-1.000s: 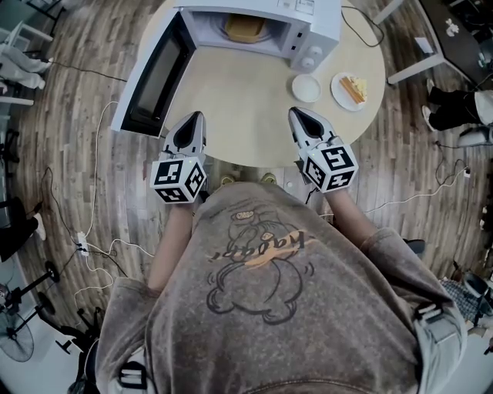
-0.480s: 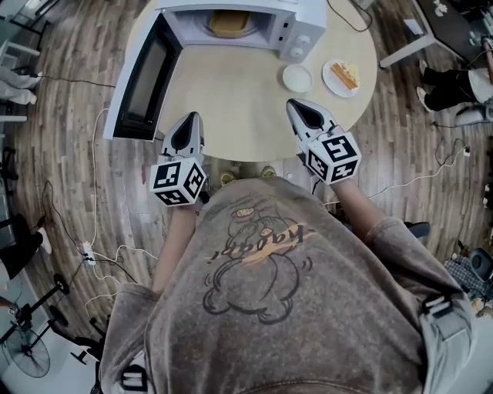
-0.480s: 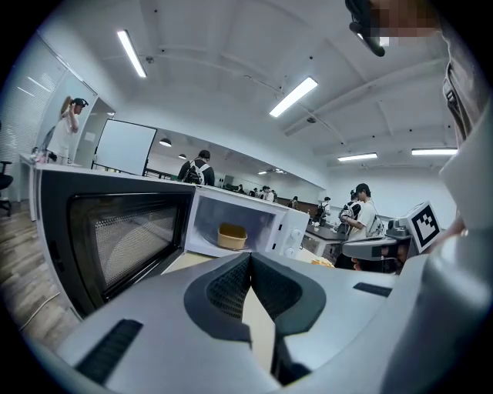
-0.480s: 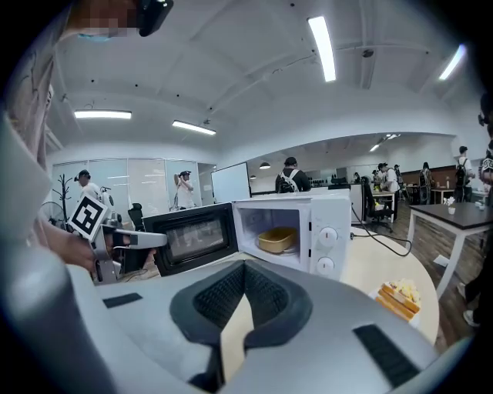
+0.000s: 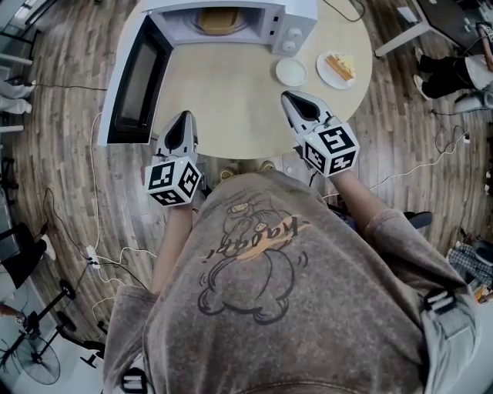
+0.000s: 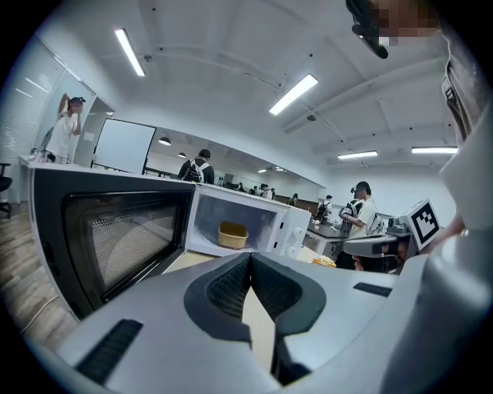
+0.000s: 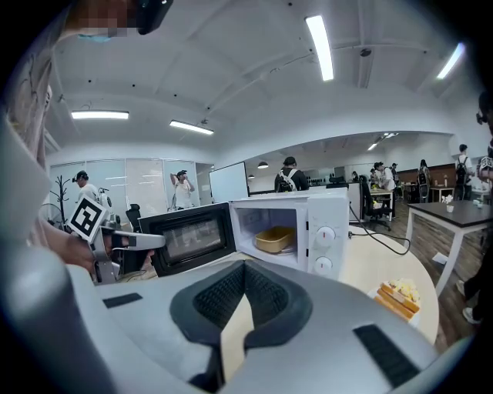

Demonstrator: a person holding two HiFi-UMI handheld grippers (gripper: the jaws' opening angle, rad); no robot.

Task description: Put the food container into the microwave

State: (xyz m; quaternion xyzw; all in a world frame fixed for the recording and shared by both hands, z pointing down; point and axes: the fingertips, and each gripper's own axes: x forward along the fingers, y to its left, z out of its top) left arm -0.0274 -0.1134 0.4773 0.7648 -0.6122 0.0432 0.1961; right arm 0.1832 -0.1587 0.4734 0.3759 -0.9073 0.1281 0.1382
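Observation:
The tan food container [image 5: 218,21] sits inside the white microwave [image 5: 296,15] at the far side of the round table [image 5: 231,100]. The same container [image 6: 233,233] shows in the cavity in the left gripper view, and the container [image 7: 275,239] shows there in the right gripper view too. The microwave door [image 5: 135,77] hangs wide open to the left. My left gripper [image 5: 182,127] is at the table's near edge, shut and empty [image 6: 250,262]. My right gripper [image 5: 296,104] hovers over the near right of the table, also shut and empty [image 7: 244,269].
A small white dish [image 5: 291,72] and a plate with a slice of cake [image 5: 337,67] lie right of the microwave. Cables run over the wooden floor [image 5: 85,231]. People and desks fill the room behind.
The microwave and table have slid up in the head view. Both grippers sit a little farther back from the microwave, the left one lower and more to the left.

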